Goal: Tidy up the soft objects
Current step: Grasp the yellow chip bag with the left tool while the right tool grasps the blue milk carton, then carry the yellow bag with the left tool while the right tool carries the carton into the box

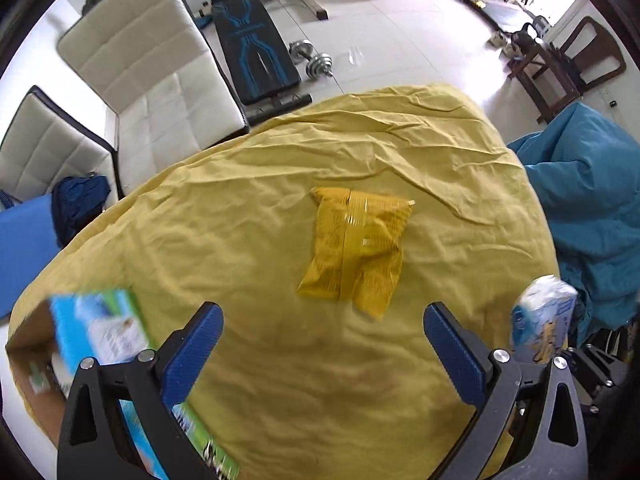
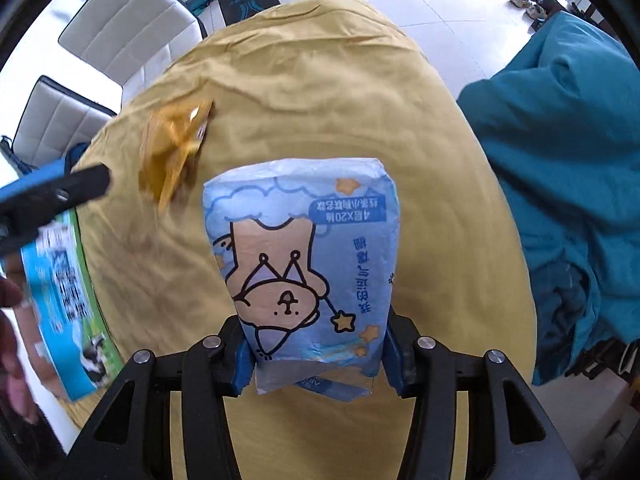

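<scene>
The right gripper (image 2: 316,360) has its jaws clamped on the lower end of a blue tissue pack (image 2: 304,264), pads pressing both sides so the soft pack is pinched in a bit & sticks out ahead of the fingers, off the yellow cloth (image 2: 360,92) covering the table. Gripping near one end prob. leaves the rest free to go into the cardboard box (image 1: 36,364) at the left edge, w/ its printed blue-green flap up, if that's the bin. Left gripper (image 1: 324,344) has jaws wide open, nothing between them, pointing down just short of the yellow snack bag (image 1: 356,248) lying flat mid-table, apparently lined up to grab it next. Bag's crinkly, so likely needs a gentle squeeze.
</scene>
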Motion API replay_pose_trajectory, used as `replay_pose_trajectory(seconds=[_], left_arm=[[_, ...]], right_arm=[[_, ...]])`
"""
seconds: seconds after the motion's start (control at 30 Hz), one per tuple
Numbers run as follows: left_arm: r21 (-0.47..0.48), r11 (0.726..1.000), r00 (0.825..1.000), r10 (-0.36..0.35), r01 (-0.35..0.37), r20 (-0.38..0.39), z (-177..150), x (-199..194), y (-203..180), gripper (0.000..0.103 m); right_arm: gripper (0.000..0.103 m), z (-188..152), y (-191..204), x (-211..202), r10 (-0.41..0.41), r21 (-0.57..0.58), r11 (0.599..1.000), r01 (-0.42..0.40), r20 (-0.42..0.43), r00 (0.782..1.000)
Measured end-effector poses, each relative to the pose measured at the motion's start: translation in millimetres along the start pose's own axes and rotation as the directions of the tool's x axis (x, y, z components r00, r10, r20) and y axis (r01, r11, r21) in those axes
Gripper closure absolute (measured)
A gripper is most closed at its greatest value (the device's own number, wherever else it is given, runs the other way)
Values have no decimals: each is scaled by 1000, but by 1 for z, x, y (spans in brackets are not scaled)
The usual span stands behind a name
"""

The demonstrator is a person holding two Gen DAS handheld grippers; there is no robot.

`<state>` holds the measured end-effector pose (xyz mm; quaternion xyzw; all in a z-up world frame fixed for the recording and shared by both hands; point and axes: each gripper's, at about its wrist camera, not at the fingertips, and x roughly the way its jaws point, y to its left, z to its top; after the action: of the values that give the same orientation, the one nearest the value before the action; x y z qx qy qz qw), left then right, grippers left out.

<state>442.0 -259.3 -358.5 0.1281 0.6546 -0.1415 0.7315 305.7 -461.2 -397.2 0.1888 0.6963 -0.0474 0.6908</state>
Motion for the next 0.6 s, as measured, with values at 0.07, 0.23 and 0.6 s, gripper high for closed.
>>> replay_pose_trajectory(seconds=[0.07,0.23,0.6], left_arm=[[4,1000,999,-20,20,-34,16,21,-5,0],[17,998,993,-65,67,-99,42,59,-16,1],[90,993,988,-61,74,-145,46,88,-38,46]], right_arm=[[50,22,-3,1,10,5,1000,-10,-7,1000],[50,51,-4,8,4,3,1000,-4,-25,1000],[50,72,9,37,-13,-8,1000,13,-54,998]])
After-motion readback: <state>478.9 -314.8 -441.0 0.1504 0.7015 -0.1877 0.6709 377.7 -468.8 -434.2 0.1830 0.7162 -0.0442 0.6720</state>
